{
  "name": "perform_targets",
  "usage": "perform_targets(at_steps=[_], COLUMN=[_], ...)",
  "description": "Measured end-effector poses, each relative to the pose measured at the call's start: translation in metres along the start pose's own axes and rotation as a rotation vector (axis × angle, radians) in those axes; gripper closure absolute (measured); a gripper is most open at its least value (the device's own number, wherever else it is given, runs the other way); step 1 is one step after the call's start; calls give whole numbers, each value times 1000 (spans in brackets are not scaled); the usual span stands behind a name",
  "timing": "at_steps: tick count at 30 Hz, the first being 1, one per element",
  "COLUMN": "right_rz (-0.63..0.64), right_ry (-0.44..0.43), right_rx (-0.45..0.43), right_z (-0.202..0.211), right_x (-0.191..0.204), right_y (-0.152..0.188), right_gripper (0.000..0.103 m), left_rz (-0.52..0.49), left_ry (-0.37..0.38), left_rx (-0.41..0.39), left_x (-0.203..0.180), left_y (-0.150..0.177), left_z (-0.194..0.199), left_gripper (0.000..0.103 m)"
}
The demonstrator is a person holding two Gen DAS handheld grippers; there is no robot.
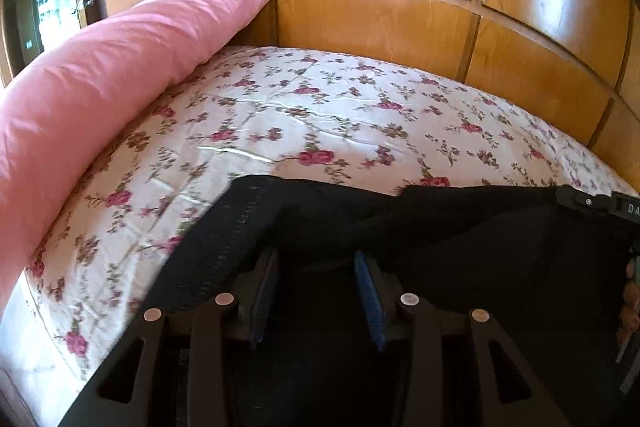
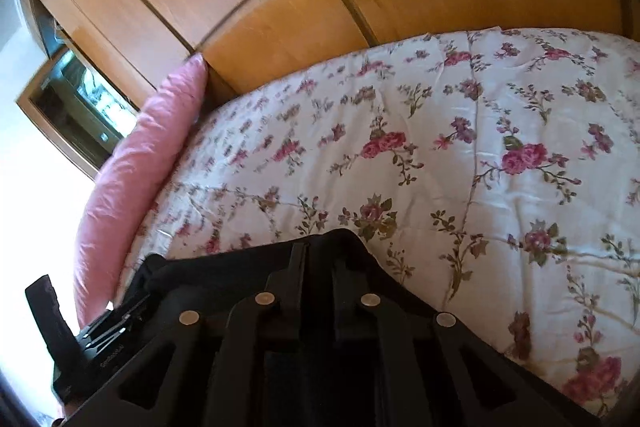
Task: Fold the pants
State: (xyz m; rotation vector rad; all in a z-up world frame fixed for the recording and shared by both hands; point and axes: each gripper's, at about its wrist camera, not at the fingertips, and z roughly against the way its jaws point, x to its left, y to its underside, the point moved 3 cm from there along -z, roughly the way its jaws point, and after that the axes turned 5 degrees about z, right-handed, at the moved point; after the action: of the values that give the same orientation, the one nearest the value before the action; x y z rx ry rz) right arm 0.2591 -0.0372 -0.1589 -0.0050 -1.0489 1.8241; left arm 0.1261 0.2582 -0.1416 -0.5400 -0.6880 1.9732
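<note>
Here the pillow point(image 1: 100, 87) lies along the left edge of the bed point(image 1: 340, 107), and the black pants point(image 1: 460, 227) hang over the near edge. The left tool point(image 1: 316, 267) stands half spread; the cloth lies over its tips, and I cannot tell if it really holds. The right tool point(image 2: 318, 263) is pressed together on a fold of the pants. I think the loose left side may slip, so the fold becomes crooked.

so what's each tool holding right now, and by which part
The right tool is shut on an edge fold of the black pants. The left tool has fabric draped over its fingertips, jaws apart; a grip cannot be told.
</note>
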Motion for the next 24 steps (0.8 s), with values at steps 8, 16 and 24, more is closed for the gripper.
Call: perform_targets(at_steps=[8, 16, 24], right_rz=[127, 65, 0], right_ry=[152, 152, 178], right_rx=[-88, -81, -164], right_z=[82, 134, 147], right_x=[23, -1, -38], right_y=[26, 80, 93], right_gripper=[51, 52, 54], left_rz=[260, 503, 489], left_ry=[6, 218, 314], left_rx=[-112, -14, 1], left_x=[91, 132, 134], left_y=[3, 36, 57], left_z=[43, 35, 54], left_gripper=[53, 52, 51])
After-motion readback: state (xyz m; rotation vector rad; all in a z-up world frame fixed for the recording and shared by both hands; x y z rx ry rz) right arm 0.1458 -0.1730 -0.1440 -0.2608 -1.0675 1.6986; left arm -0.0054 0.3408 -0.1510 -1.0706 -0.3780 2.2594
